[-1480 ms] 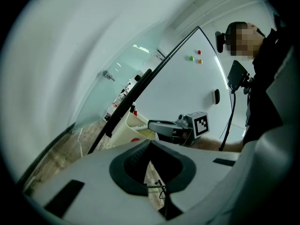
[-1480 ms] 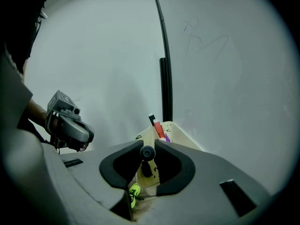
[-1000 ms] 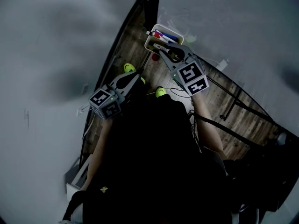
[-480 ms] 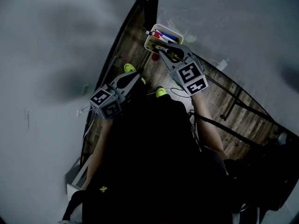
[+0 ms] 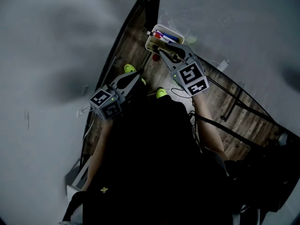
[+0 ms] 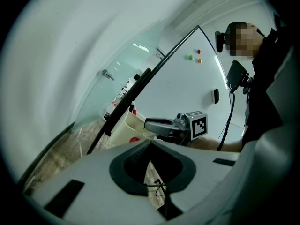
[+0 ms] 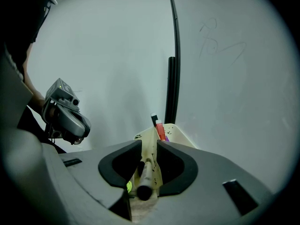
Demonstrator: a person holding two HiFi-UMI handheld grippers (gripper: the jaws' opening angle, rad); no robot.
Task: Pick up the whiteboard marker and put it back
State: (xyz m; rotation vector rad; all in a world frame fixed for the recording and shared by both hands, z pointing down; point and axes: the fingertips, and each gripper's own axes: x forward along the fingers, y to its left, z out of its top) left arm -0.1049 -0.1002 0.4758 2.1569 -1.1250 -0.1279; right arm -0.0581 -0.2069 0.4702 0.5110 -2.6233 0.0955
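Lower centre, your right gripper [image 7: 149, 145] is opening around the whiteboard marker [image 7: 144, 175] over the cream tray [image 7: 174, 131] (return seemingly all but done; withdrawal remains), while your left gripper [image 6: 150, 143] idles closed, empty.

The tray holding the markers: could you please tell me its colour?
Cream-white; the open plastic marker tray shows best in the head view.
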